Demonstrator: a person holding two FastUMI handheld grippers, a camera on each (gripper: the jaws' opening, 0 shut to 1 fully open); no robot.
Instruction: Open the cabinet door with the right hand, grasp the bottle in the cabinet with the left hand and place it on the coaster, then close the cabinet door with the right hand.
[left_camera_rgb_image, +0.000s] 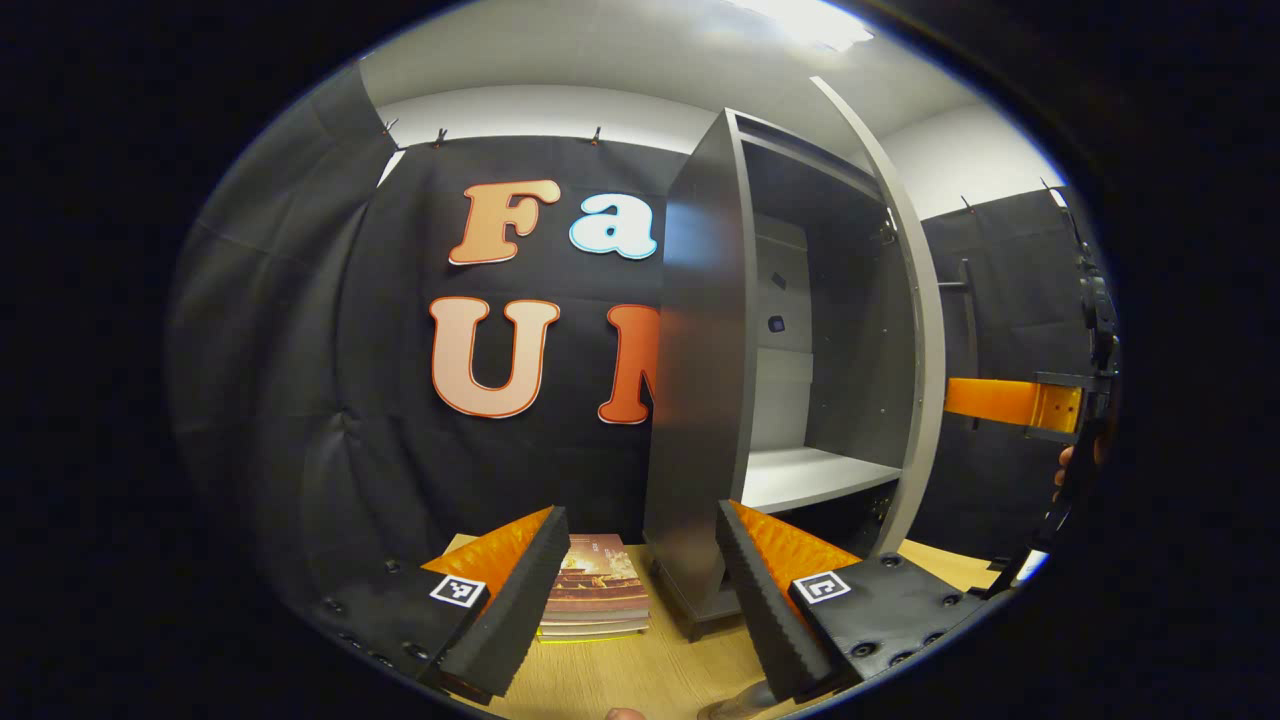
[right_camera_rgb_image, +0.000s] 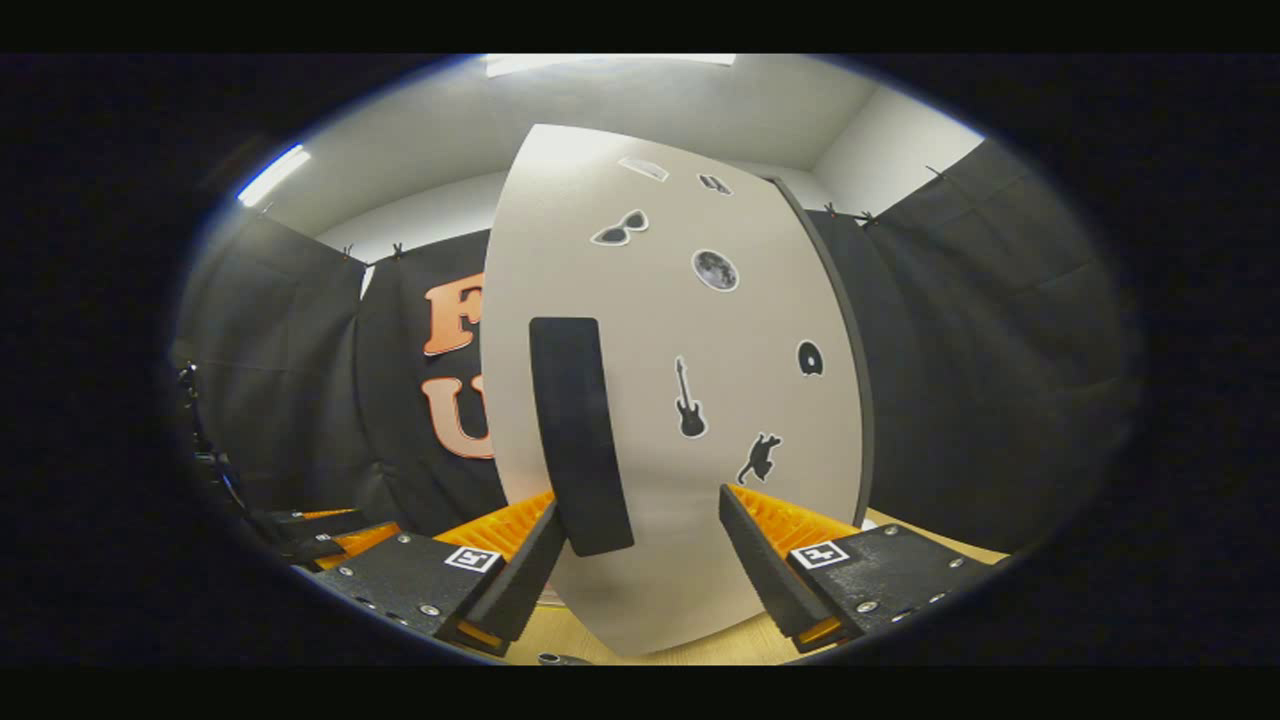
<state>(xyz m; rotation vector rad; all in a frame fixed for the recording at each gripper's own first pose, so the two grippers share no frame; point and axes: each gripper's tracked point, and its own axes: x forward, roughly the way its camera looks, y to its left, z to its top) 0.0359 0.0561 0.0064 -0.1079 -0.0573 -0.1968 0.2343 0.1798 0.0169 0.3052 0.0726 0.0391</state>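
Grey cabinet, door open, stickers on front

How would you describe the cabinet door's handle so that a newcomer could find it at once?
Start at the pale grey cabinet door facing the right gripper view. Left of its small dark stickers stands the handle, an upright black bar. It is far larger than any sticker and plain, with no picture shape.

cabinet on the table, its door swung open rightward, books just left of its base

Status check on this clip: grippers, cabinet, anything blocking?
Both grippers open, left gripper, right gripper facing door handle. Cabinet door open, shelf bare. Books beside cabinet, nothing blocking.
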